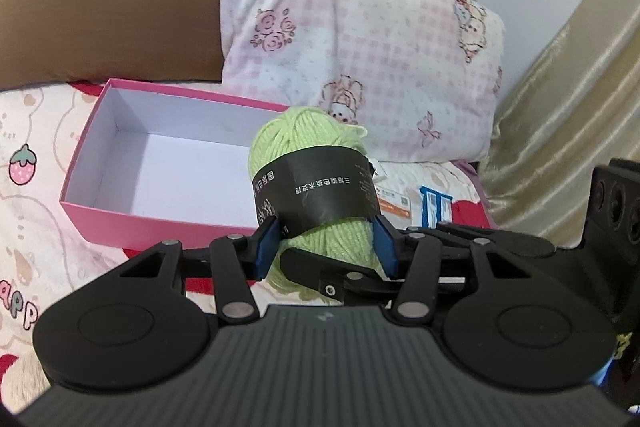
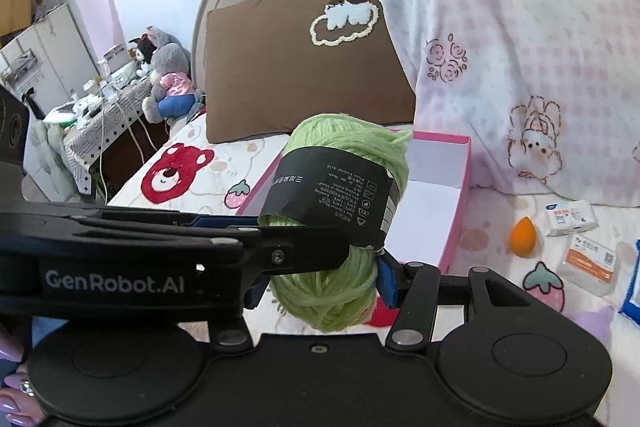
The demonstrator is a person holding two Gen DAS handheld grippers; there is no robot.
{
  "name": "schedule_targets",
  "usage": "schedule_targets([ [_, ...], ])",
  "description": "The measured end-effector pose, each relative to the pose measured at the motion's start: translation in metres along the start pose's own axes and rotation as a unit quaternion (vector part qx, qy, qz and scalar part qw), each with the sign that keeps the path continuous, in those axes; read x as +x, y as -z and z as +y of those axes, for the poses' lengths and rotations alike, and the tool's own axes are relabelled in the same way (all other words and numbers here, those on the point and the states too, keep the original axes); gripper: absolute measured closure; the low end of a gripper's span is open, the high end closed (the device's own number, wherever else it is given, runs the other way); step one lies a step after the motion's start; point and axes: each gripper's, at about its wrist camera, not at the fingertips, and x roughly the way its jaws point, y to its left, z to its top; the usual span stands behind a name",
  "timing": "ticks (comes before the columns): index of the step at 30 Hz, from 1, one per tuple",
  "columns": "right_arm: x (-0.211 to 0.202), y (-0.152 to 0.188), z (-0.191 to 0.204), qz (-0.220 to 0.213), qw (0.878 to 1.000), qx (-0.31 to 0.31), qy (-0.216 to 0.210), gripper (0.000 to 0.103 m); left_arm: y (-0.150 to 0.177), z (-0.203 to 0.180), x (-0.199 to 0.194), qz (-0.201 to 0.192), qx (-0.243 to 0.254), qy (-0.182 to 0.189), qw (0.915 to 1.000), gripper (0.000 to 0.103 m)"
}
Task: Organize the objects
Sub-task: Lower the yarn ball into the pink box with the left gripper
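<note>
A light green yarn ball (image 1: 316,163) with a black paper band is held upright above the bed, in front of an open pink box (image 1: 160,155) with a white, empty inside. My left gripper (image 1: 326,241) is shut on the yarn's lower half, blue pads on both sides. In the right wrist view the same yarn ball (image 2: 340,211) is pinched by my right gripper (image 2: 320,279) too, and the left gripper's black finger (image 2: 288,253) crosses in from the left. The pink box (image 2: 448,211) lies just behind the yarn.
A brown pillow (image 2: 296,75) and a pink checked pillow (image 2: 532,75) lean on the headboard behind the box. An orange makeup sponge (image 2: 524,233), small white packets (image 2: 570,217) and a blue item (image 2: 634,283) lie on the sheet at right. A cluttered table (image 2: 108,107) stands left.
</note>
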Motion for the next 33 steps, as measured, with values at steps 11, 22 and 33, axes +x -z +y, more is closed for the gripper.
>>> schedule_targets([
  [11,0.059,-0.047,-0.01,-0.002,1.0,0.004,-0.017,0.046,-0.049,0.063,0.037,-0.007,-0.068,0.014,0.9976,0.054],
  [22,0.139,-0.068,-0.027,0.018,0.998,0.052,-0.032,0.046,-0.076,0.103,0.091,0.001,-0.096,-0.044,0.9944,0.054],
  [33,0.191,-0.043,-0.031,0.033,0.998,0.039,-0.025,0.046,-0.053,0.154,0.128,0.016,-0.111,-0.025,0.9934,0.054],
])
